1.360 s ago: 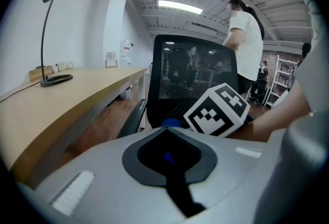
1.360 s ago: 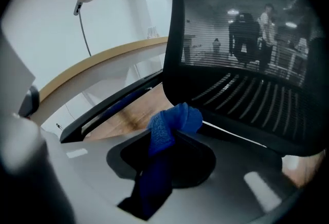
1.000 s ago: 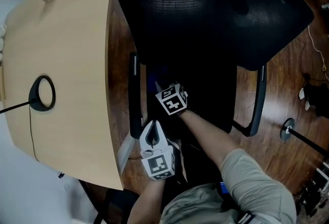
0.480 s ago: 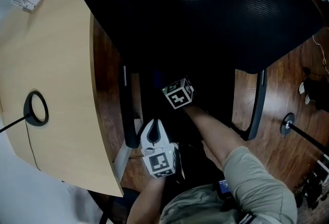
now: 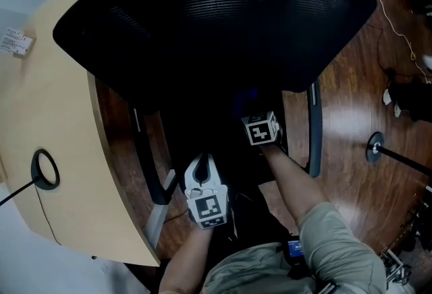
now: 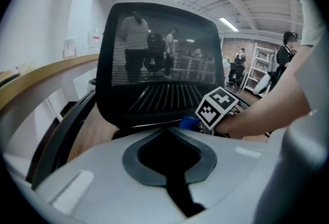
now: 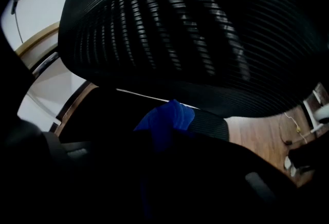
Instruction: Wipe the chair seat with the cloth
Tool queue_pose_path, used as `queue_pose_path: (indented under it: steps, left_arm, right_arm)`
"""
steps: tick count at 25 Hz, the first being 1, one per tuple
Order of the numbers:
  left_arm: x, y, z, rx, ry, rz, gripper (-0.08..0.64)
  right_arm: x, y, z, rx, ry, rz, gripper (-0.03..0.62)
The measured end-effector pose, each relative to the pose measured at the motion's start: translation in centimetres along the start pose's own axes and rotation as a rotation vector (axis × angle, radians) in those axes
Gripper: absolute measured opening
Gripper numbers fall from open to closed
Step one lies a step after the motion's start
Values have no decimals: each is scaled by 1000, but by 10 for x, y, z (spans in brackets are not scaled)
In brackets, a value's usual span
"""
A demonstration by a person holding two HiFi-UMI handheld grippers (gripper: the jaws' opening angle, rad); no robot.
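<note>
1. Dark wood floor [image 5: 351, 83] and a tan desk [image 5: 47, 104] frame a black mesh chair, seen from above. Its backrest [image 5: 216, 16] overhangs the seat [image 5: 202, 131].
2. Right gripper [image 5: 251, 105] reaches under the backrest and is clamped on a blue cloth [image 7: 167, 117], bunched between its jaws. The cloth sits low at the back of the seat; whether it presses on the seat cannot be told.
3. Left gripper [image 5: 201, 166] hangs over the seat's front edge. Its jaws are together with nothing between them.
4. Change: a second ago the right gripper was on the seat's left half. It has now swept across, close to the right armrest [image 5: 314, 131]. The left gripper has stayed near the front edge.
5. Meaning, as a judgement: one wiping pass along the rear of the seat looks nearly done. The middle and front likely still need passes.
6. Only the right gripper view shows the cloth clearly. From above it is a faint blue smudge in shadow.
7. Only the left gripper view shows the room beyond: ceiling lights, shelves and distant people. It also shows the right gripper's marker cube [image 6: 220, 107] beside the cloth.
8. Only the head view shows both grippers and both armrests together.
</note>
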State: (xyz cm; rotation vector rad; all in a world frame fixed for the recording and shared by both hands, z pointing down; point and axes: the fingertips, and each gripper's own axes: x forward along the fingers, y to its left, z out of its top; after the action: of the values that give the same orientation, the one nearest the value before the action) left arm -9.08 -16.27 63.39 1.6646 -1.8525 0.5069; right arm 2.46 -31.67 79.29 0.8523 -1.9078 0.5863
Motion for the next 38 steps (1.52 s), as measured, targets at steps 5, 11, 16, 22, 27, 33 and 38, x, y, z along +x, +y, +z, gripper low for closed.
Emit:
queue_pose_path:
  steps: [5,11,16,22,27,33,38]
  left_arm:
    - [7,-29,0,41,4,-56,5]
    - [17,-56,-12,45,13,-93,5]
    - [11,-54,-26,23,14,-91,5]
    - [-22,-10,-40,-30,10,-4,5]
    - [-55,31,-49,-83,-10,76,5]
    - [-100,65,-69,-117,-35,121,5]
    - [-138,80,-86,-116,-44,99,5]
  right_arm:
    - [-22,-67,-38,160,-1,-113,92]
    - [-29,-95,-69,216,6,-142,92]
    - [-31,-98,-71,267,-30,-140,92]
    - [-42,-18,-27,140,-122,-25,92]
    - [-45,118,-4,-69,-157,197,92]
    - [-42,248,-26,-268,-103,363,92]
    - [-33,288,-49,-339,-47,342,92]
